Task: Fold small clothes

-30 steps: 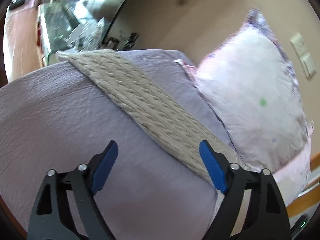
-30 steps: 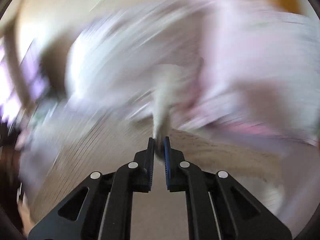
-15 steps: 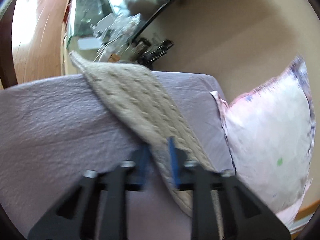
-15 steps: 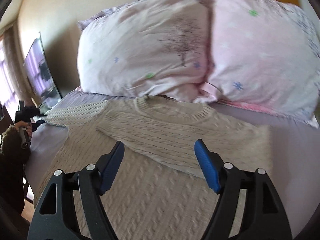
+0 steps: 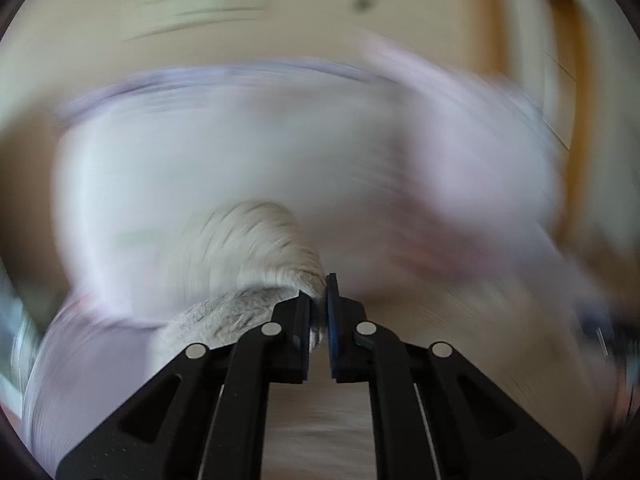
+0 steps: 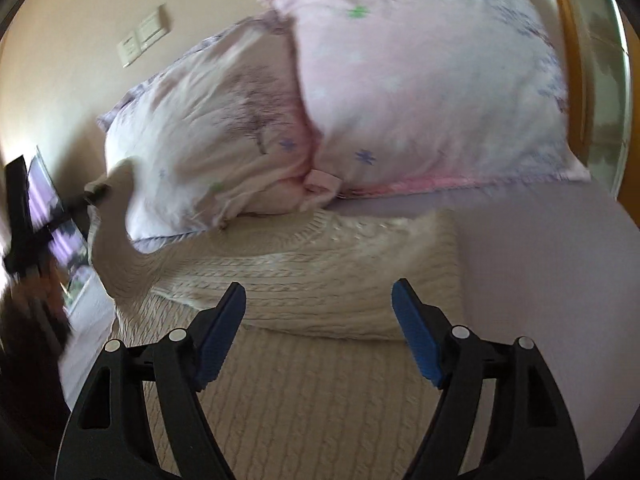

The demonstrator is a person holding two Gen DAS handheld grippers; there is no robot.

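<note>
A cream cable-knit sweater (image 6: pixel 320 280) lies on the lilac bedspread (image 6: pixel 552 280), its right sleeve folded across the chest. My right gripper (image 6: pixel 320 312) is open and empty, held over the sweater's body. My left gripper (image 5: pixel 319 300) is shut on the sweater's left sleeve (image 5: pixel 248 248) and holds it lifted; that view is badly blurred by motion. In the right wrist view the lifted sleeve (image 6: pixel 116 240) rises at the left, with the left gripper (image 6: pixel 90 194) blurred at its end.
Two pink and white pillows (image 6: pixel 420 100) lean against the beige wall at the head of the bed, right behind the sweater's collar. A wall switch (image 6: pixel 142 40) is above them. A dark screen (image 6: pixel 52 216) stands at the far left.
My left gripper has closed on the left sleeve and is swinging it up and across. My right gripper let go of the right sleeve, opened, and has drifted slightly over the sweater.
</note>
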